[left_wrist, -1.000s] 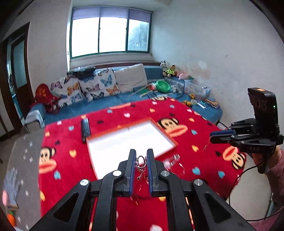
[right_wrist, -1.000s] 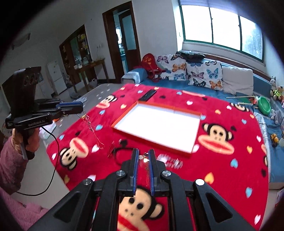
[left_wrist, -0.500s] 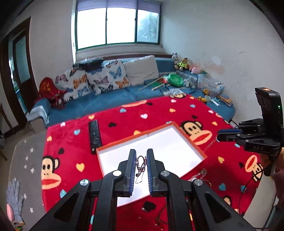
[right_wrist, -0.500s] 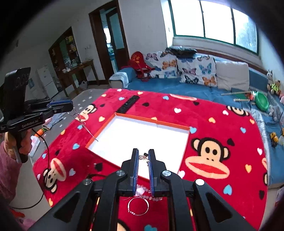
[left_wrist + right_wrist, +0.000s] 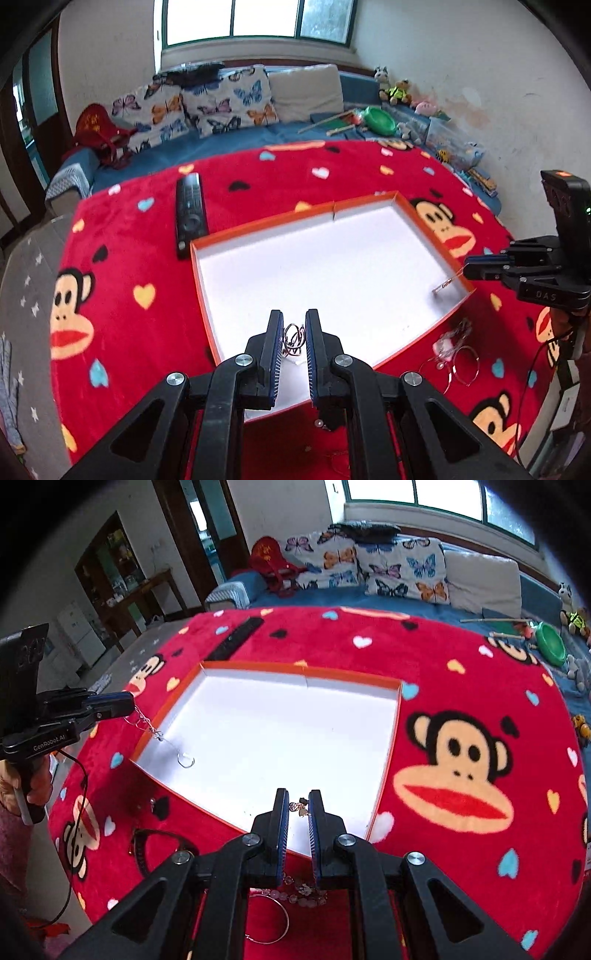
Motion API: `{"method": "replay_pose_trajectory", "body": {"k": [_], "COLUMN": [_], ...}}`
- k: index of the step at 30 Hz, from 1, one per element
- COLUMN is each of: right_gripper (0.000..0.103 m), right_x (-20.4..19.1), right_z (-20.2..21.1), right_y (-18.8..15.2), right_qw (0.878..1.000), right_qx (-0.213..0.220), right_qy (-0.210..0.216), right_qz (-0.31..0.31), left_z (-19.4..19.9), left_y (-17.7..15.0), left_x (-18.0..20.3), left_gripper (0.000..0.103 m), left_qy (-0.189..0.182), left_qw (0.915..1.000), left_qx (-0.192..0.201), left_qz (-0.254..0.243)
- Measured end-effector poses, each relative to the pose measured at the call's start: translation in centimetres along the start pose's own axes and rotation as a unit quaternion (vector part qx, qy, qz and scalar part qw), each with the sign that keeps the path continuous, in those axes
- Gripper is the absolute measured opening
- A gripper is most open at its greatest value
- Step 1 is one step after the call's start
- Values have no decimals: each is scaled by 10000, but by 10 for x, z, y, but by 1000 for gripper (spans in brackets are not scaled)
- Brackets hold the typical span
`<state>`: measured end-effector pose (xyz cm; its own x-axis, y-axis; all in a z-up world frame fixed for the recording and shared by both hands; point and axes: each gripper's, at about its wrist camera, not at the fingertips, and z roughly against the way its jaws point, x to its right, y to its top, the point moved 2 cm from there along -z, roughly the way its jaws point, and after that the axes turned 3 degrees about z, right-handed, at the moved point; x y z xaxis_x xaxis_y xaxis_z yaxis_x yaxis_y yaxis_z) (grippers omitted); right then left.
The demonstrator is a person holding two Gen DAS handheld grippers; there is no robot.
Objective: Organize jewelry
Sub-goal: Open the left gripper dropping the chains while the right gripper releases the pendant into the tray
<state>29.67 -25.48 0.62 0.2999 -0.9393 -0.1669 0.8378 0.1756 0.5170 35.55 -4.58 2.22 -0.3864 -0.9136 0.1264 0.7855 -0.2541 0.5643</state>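
Both hand-held grippers, left (image 5: pixel 292 341) and right (image 5: pixel 298 818), have moved over the white tray (image 5: pixel 436 229), each clenched on a chain (image 5: pixel 293 338); release into the tray comes next.

- "GenRobot.AI" is printed in pale letters along the black body of the left gripper (image 5: pixel 127 705), seen off to the left of the right gripper's fingers.
- "DAS" stands in small letters on the black body of the right gripper (image 5: pixel 466 268), seen off to the right of the left gripper's fingers.
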Motion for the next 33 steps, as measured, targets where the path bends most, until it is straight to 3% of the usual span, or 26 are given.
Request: {"method": "replay_pose_trajectory", "body": {"k": [12,14,16,18,23,31,33], "right_gripper": [13,13,13,13,13,14,22], "right_x": [1,3,4,5,3,-18,-23], "right_z": [-19,-20,-18,-17,-9,34,41], "right_y": [-5,-5,-5,-4,-2,-2,-5], "right_qw": [9988,9987,9987,9987,9987,9979,9975], "right_qx": [-477,-499,-488,-479,-435,-252,-232], "right_qy": [-117,-121,-109,-125,-225,-509,-540], "right_qz": [-38,-77,-121,-135,-108,310,402], "left_z": [-31,-33,-30,-22,-6,61,78], "left_y": [-12,-12,-11,-10,-7,-13,-18], "left_x": [-5,-8,-9,-9,-7,7,12], "left_gripper": [18,28,59,69,69,69,69], "left_qy": [153,207,238,322,410,755,800], "left_qw": [9987,9983,9984,9987,9987,9971,9968], "left_qx": [-478,-518,-464,-327,-230,-65,-19], "left_qz": [96,146,198,224,200,26,1]}}
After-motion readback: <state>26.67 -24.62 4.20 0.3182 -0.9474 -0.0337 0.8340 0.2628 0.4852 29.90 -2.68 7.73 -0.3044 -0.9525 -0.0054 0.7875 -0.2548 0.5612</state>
